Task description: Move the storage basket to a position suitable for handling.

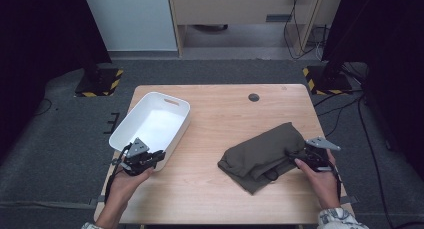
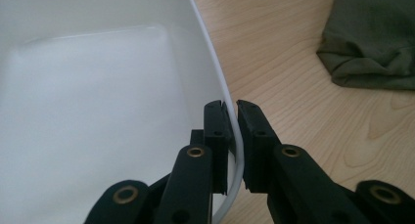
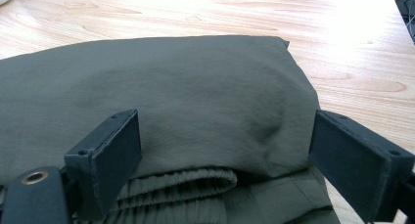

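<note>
white bin: on desk, well left of the olive garment | left tool: clenched on the bin's near-right rim, one jaw inside the wall, one outside | right tool: released, jaws wide astride the garment's folded waistband edge | garment: on the desk, right of bin

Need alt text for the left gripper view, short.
The left gripper has its two black jaws closed on the thin side rim of a white bin, one jaw inside and one outside. A folded olive-green garment lies on the wooden table beyond.
</note>
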Demonstrator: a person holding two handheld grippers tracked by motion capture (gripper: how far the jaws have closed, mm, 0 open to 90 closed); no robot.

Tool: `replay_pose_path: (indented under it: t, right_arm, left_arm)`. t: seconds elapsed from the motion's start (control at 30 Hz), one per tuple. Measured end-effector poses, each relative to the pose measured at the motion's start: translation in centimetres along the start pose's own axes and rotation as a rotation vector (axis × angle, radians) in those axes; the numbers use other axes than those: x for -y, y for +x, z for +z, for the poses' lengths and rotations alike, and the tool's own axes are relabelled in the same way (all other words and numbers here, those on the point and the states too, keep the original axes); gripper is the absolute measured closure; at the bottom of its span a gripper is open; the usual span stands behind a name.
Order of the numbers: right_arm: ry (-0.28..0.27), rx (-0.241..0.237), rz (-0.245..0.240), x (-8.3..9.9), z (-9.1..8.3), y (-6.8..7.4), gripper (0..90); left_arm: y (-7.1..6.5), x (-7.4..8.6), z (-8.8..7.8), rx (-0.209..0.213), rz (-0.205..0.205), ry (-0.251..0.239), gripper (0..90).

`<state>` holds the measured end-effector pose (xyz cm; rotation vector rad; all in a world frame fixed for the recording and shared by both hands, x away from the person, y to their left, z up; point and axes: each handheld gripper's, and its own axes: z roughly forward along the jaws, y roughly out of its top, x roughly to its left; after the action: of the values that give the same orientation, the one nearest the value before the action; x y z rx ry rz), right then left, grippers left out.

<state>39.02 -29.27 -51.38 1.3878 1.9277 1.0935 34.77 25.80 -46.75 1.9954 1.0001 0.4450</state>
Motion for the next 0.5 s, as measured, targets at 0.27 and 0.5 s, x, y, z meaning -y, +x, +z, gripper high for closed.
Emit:
replay_pose_path:
  t: [0.27, 0.5]
  right_arm:
    - [0.005, -0.002, 0.001, 0.0, 0.0, 0.0, 12.3]
    - [0.005, 0.000, -0.001, 0.1, 0.0, -0.2, 11.9]
  left_arm:
    - [-1.8, -0.7, 0.2, 0.011, 0.020, -0.016, 68.2]
    - [0.3, -1.4, -1.7, -0.038, -0.043, -0.084, 45.0]
